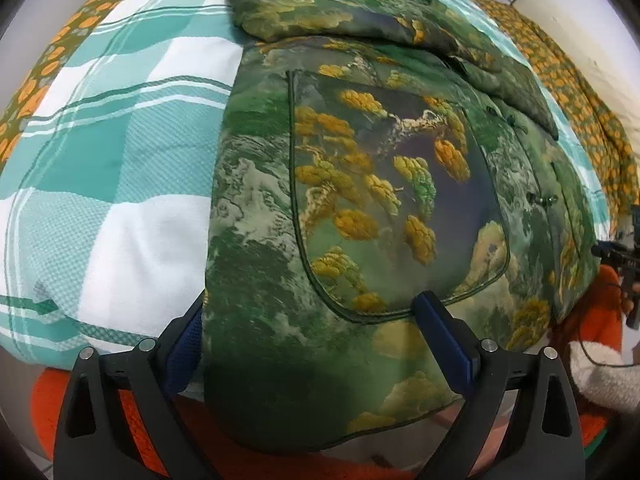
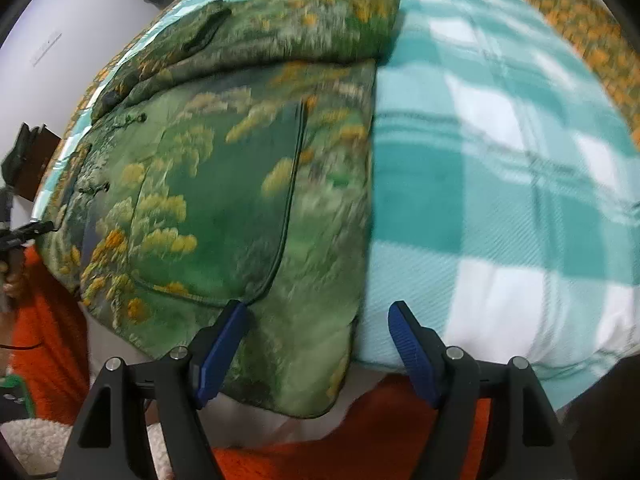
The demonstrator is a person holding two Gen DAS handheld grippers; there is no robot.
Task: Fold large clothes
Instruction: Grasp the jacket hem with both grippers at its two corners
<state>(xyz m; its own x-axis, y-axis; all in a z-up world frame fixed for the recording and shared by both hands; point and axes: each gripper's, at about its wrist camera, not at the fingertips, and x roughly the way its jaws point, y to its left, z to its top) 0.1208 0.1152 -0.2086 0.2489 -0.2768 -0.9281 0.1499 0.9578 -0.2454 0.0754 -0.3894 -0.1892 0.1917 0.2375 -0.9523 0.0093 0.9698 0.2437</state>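
Observation:
A green padded jacket [image 1: 360, 200] with yellow-orange tree print and a large front pocket lies on a teal and white checked blanket [image 1: 120, 168]. Its sleeves are folded across the top. My left gripper [image 1: 308, 320] is open, its jaws straddling the jacket's lower left hem corner, which hangs over the bed edge; the left pad is partly hidden behind the cloth. In the right wrist view the jacket [image 2: 224, 184] fills the left half, and my right gripper [image 2: 316, 320] is open around its lower right hem corner. The blanket [image 2: 500, 200] lies to the right.
An orange-patterned bedsheet [image 1: 576, 92] runs along the far and side edges of the bed. Orange cloth [image 2: 360, 448] and a white fluffy item [image 1: 600, 376] lie below the bed's near edge. A white wall [image 2: 68, 48] stands at the left.

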